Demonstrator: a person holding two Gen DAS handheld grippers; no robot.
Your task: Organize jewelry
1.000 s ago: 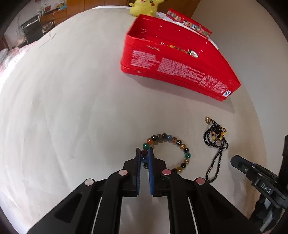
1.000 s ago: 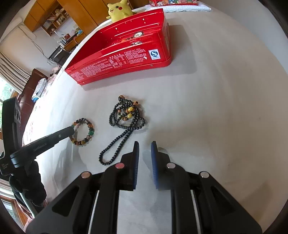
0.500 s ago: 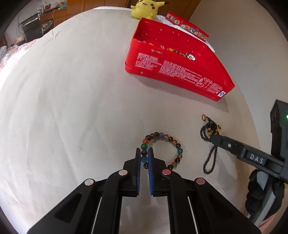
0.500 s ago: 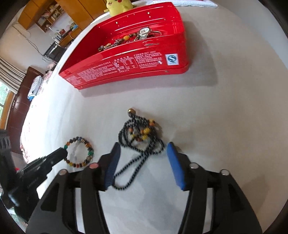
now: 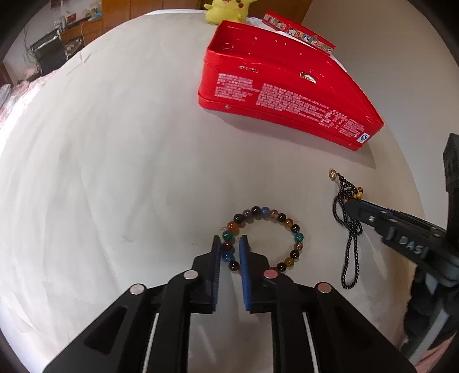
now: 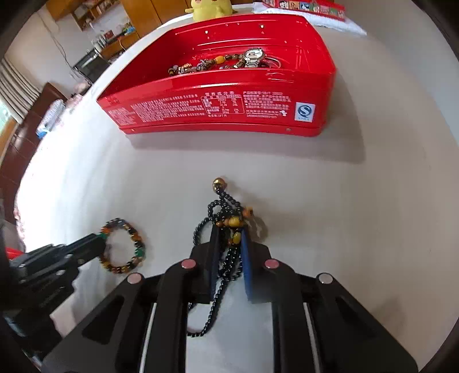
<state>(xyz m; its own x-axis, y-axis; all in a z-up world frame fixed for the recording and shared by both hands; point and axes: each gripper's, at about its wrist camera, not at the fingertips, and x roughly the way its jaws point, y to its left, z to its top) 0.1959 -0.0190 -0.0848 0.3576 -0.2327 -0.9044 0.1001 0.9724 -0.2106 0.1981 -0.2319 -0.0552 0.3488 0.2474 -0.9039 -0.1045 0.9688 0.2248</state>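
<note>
Left gripper (image 5: 230,249) clasps the multicoloured round-bead bracelet (image 5: 265,238), its jaws just easing apart; right gripper (image 6: 229,238), jaws just closed, clamps the black beaded necklace (image 6: 226,246); both lie on the white table (image 5: 114,172) before the red rectangular tin box (image 6: 223,112).

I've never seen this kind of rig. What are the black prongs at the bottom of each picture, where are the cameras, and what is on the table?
No robot here: a person holds tongs in each hand, and a fisheye camera on each looks along its two fingers. In the left view, the left tongs pinch a multicolored bead bracelet; their jaws have just eased open slightly. In the right view, the right tongs have just closed on a black bead necklace. Both pieces lie on a pale table. Behind them stands an open red tin already holding a watch and beads, with a yellow plush toy beyond.
</note>
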